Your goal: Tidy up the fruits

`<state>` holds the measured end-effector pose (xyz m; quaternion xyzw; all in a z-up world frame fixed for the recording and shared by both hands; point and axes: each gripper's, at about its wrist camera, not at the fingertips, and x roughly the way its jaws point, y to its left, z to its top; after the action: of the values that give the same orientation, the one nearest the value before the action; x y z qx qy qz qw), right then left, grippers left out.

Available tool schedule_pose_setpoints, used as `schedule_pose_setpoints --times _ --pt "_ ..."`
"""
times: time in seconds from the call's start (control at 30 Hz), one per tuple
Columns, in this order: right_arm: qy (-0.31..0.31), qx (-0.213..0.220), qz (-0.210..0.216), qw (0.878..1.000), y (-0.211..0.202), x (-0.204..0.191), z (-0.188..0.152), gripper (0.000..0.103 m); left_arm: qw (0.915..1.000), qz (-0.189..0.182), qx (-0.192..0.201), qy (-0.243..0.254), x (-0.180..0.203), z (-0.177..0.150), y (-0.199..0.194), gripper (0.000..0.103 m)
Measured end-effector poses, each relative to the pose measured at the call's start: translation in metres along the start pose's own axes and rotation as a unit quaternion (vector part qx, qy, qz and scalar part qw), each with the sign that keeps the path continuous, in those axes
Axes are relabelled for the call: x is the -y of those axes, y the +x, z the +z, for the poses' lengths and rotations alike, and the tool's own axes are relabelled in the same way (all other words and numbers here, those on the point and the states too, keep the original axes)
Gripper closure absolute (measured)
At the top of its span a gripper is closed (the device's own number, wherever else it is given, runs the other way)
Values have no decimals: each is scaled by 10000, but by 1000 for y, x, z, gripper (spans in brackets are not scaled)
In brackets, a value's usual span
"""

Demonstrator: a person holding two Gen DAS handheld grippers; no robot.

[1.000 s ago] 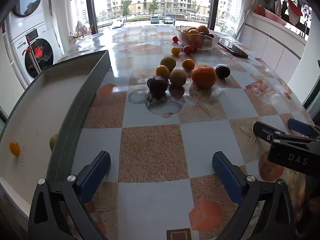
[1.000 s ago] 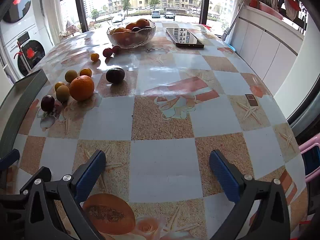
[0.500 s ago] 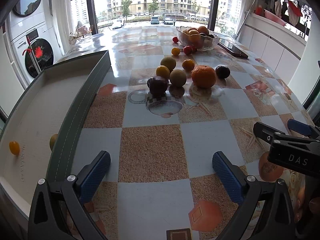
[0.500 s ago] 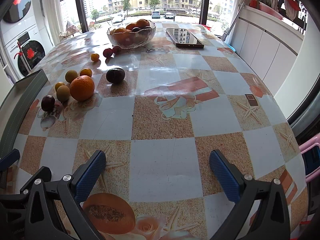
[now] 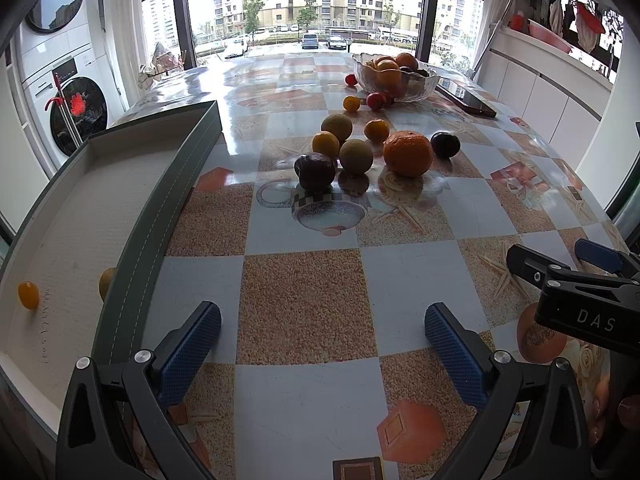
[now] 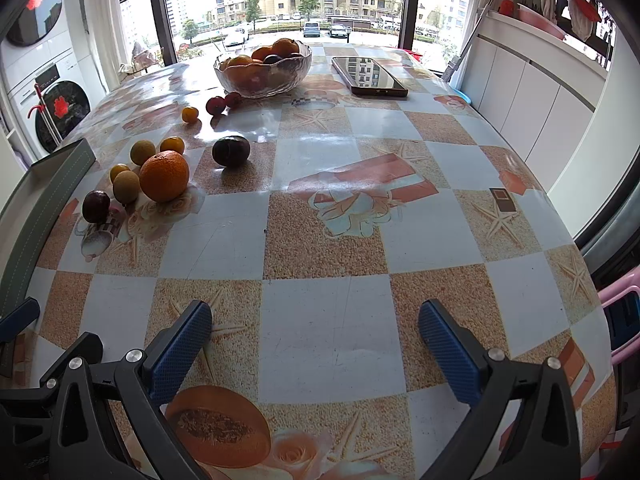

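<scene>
1. A large orange is seen among smaller yellow fruits and two dark plums on the table.
2. More fruit is heaped in a glass bowl.
3. Two small fruits are held in the grey tray.

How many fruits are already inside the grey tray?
2: a small orange fruit on the grey tray floor, and a yellowish fruit against its near wall, half hidden. More may be hidden.
</scene>
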<state>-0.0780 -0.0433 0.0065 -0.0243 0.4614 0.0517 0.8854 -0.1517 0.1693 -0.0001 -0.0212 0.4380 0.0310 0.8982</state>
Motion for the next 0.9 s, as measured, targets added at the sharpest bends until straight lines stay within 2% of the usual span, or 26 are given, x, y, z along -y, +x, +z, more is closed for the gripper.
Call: schedule_pose_setpoints --times 0.57,0.7,0.8,0.9 --pt "-27 -56 -3 10000 2 -1 2 0 10000 -1 -59 25 0 2 0 1" --pt "-199 -480 163 9985 7 -1 15 0 9993 34 -318 217 4 20 6 1" --pt "-178 -540 433 9974 13 2 32 0 9988 261 -153 388 9 40 8 1" --pt "-129 -526 500 9973 23 3 51 0 9981 379 -224 441 11 60 19 1"
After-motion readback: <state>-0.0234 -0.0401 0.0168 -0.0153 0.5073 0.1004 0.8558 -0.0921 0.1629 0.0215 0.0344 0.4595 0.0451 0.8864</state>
